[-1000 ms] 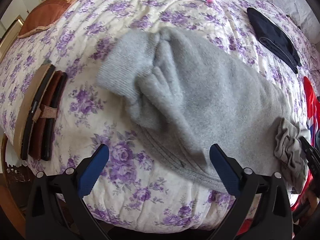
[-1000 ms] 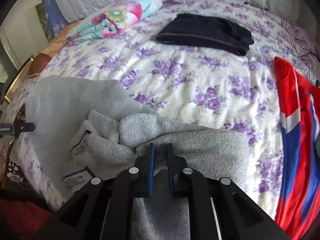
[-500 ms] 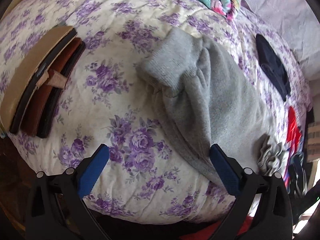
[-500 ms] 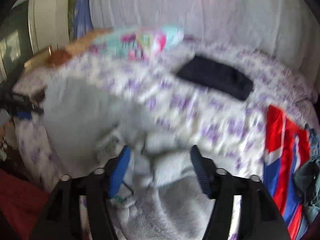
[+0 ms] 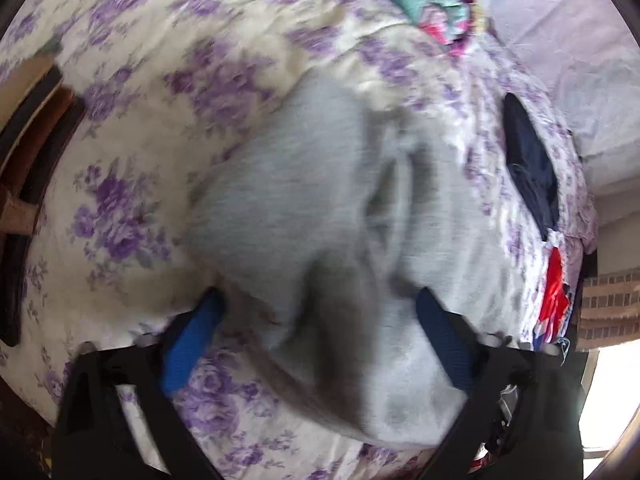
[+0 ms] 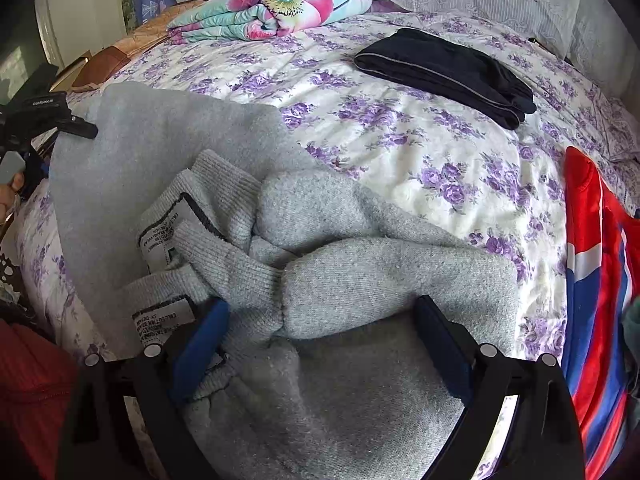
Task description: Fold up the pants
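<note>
Grey sweatpants (image 6: pixel 340 264) lie folded over on the floral bedspread (image 6: pixel 420 152), with ribbed cuffs and a white care label (image 6: pixel 160 236) bunched near the front. My right gripper (image 6: pixel 320 332) is open, its blue pads (image 6: pixel 200 344) straddling the bunched cuffs just above the cloth. In the blurred left wrist view the same grey pants (image 5: pixel 312 208) fill the middle. My left gripper (image 5: pixel 316 332) is open, its jaws either side of the pants' near edge. The left gripper also shows at the far left of the right wrist view (image 6: pixel 48 120).
Folded dark pants (image 6: pixel 444 68) lie at the back of the bed. A rolled flowery blanket (image 6: pixel 276 8) lies by the pillows. A red, white and blue garment (image 6: pixel 600 264) lies at the right edge. A brown headboard or frame (image 5: pixel 24 152) runs along the left.
My right gripper has opened and let go of the grey pants. My left gripper has moved in over the pants' far end, still open.
</note>
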Available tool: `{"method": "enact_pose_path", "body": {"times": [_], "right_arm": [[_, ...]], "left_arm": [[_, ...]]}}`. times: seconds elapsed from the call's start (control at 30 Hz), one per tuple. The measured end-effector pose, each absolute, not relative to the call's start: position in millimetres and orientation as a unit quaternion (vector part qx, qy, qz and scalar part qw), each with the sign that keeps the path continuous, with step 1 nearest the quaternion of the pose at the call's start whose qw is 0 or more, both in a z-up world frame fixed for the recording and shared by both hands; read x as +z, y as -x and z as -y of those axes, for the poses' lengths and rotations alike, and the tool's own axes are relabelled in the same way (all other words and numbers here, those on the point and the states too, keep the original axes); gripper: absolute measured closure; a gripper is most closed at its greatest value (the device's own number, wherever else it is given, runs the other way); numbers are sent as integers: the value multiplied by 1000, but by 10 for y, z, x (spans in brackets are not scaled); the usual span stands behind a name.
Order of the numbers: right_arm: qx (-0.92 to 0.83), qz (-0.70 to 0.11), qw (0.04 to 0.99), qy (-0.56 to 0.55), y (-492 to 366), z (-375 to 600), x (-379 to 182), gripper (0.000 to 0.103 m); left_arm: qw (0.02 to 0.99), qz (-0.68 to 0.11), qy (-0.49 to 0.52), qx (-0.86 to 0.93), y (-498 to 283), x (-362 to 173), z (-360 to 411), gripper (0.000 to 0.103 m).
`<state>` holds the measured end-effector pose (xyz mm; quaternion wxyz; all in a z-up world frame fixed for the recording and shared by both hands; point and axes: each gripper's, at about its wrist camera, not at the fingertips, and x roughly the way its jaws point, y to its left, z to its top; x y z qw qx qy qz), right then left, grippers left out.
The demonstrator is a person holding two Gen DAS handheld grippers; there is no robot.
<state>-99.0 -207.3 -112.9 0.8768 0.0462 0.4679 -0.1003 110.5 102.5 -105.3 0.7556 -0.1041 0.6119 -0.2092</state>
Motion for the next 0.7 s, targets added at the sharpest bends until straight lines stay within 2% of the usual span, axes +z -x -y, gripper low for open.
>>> {"method": "enact_pose_path", "body": {"times": [0.1, 0.13, 0.27, 0.37, 0.47, 0.5, 0.57, 0.7], "right_arm": [[-101, -468, 876, -59, 1050, 2080, -1041, 8], [-100, -463, 878, -69, 1077, 2097, -996, 8], [-107, -400, 903, -116, 1268, 2218, -696, 9], [-116, -393, 902, -140, 1309, 2311, -644, 9], [-132, -486, 852, -143, 1138, 2383, -1025, 8], [-137, -493, 850, -121, 1114, 2350, -1081, 8], [-135, -480, 860, -111, 1121, 2319, -1013, 7], [-180, -419, 868, -196, 1457, 2681, -792, 7]], "left_arm": [[782, -588, 61, -200, -1034, -904, -924, 68], [789, -578, 51, -203, -1005, -841, -906, 72], [797, -561, 49, -220, -954, -655, -940, 78], [806, -545, 31, -230, -896, -513, -854, 81], [826, -501, -29, -256, -702, -244, -621, 83], [835, -472, -65, -275, -575, -94, -456, 84], [843, -421, -120, -312, -326, 128, -160, 84], [819, -343, -206, -412, 223, 375, 456, 85]]}}
